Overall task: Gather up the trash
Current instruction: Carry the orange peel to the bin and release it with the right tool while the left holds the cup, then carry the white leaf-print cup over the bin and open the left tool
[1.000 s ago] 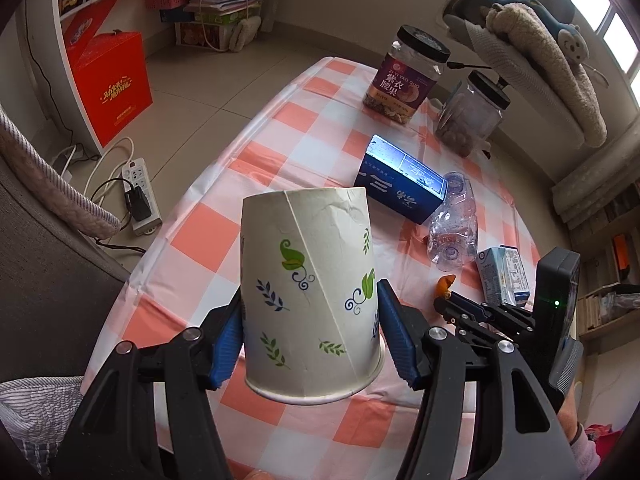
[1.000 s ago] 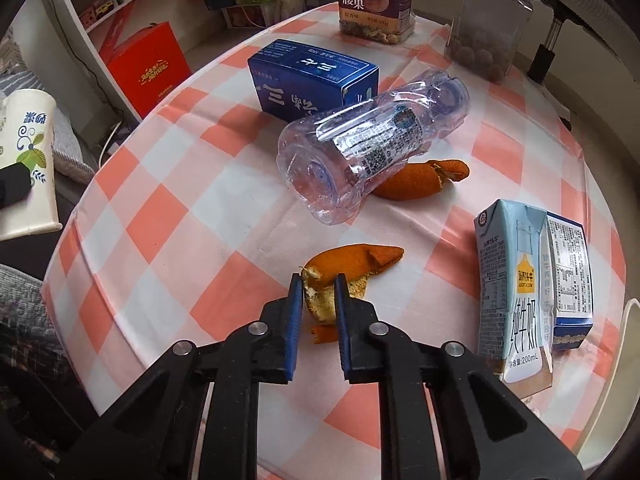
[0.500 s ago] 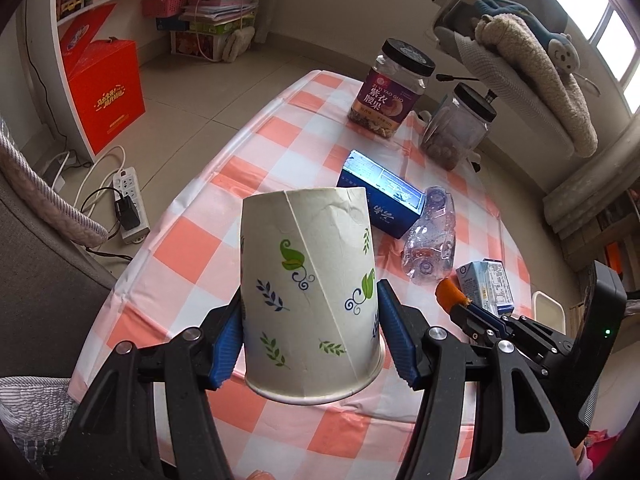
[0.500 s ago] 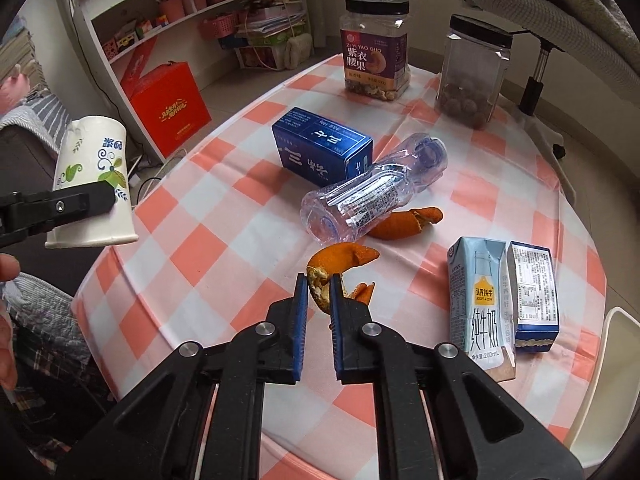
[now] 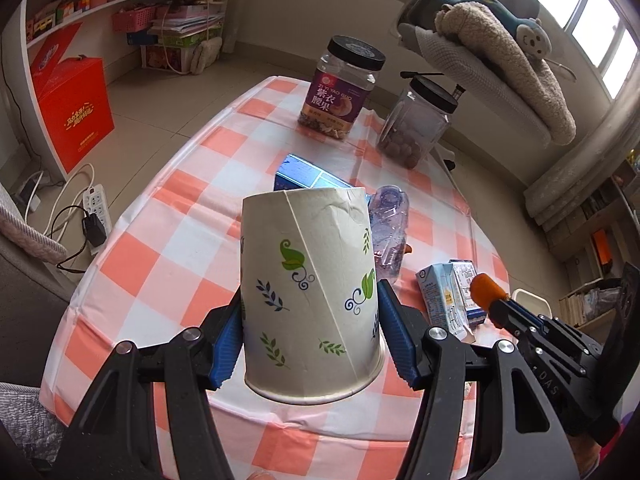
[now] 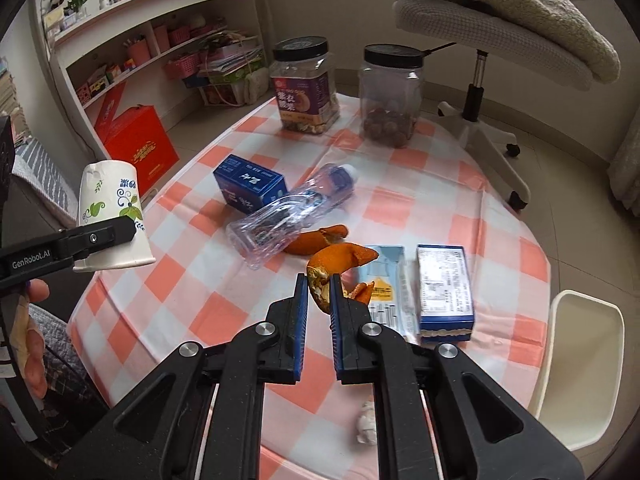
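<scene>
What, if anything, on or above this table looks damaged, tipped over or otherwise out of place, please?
The paper cup in the left gripper is held upside down, its base end dented. On the tablecloth, a clear plastic bottle lies on its side beside a loose orange peel. A small white crumpled scrap sits near the table edge.

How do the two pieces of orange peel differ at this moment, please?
The nearer peel is pinched in the right claw and lifted off the table; the farther peel lies on the tablecloth against the bottle. The held one curls and shows pale pith; the other lies long and flat. Both are orange.
</scene>
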### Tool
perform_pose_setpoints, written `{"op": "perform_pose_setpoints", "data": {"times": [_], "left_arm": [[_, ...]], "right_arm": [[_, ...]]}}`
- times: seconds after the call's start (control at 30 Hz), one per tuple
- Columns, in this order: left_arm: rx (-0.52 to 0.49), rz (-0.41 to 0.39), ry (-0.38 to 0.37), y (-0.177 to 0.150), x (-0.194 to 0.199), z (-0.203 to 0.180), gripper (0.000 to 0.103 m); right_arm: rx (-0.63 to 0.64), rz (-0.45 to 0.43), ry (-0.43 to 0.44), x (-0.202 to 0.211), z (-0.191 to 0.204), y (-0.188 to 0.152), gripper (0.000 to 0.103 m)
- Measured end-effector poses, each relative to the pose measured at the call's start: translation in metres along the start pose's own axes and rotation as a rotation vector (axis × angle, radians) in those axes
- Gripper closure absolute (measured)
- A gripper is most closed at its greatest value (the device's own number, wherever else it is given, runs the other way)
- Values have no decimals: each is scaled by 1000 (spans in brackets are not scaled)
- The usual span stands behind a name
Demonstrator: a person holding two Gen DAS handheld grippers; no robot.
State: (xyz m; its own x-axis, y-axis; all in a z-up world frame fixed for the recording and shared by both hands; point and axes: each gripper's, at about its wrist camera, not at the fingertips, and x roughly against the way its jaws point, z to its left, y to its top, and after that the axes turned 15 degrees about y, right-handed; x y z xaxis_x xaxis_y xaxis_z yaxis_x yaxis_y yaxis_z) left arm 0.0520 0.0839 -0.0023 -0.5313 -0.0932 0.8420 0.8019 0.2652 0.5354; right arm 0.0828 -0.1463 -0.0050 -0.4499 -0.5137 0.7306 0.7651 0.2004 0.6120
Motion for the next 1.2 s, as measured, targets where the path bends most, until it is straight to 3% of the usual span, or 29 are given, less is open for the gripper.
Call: {"op": "perform_pose_setpoints", "data": {"times": [0.6,0.63,0.67,0.73,0.83,0.9,1.2], "left_arm": [[-185,-103,-169,-19,18,-115,42],[-201,-107,-176,-20,19,-124,42],[-213,-109,-186,-21,21,-134,42],[-227,-108,-217,-22,26,-155,42],[-250,-106,-267,-23,34,-192,42],[-275,-103,-295,-27,39,-219,42],[-413,-45,-395,-64,51,-332,41]], "right_arm": [[-329,-255,-314,150,-154,-24,90],[-361,-270,-325,157,-163,-28,83],[-394,-284,-329,165,-171,-31,57],[-440,-311,-370,179,-184,-38,24],[-486,-349,-440,198,-197,-48,20],[-543,-384,-456,211,-208,-55,7],[-731,-474,-498,245,-246,-82,7]]}}
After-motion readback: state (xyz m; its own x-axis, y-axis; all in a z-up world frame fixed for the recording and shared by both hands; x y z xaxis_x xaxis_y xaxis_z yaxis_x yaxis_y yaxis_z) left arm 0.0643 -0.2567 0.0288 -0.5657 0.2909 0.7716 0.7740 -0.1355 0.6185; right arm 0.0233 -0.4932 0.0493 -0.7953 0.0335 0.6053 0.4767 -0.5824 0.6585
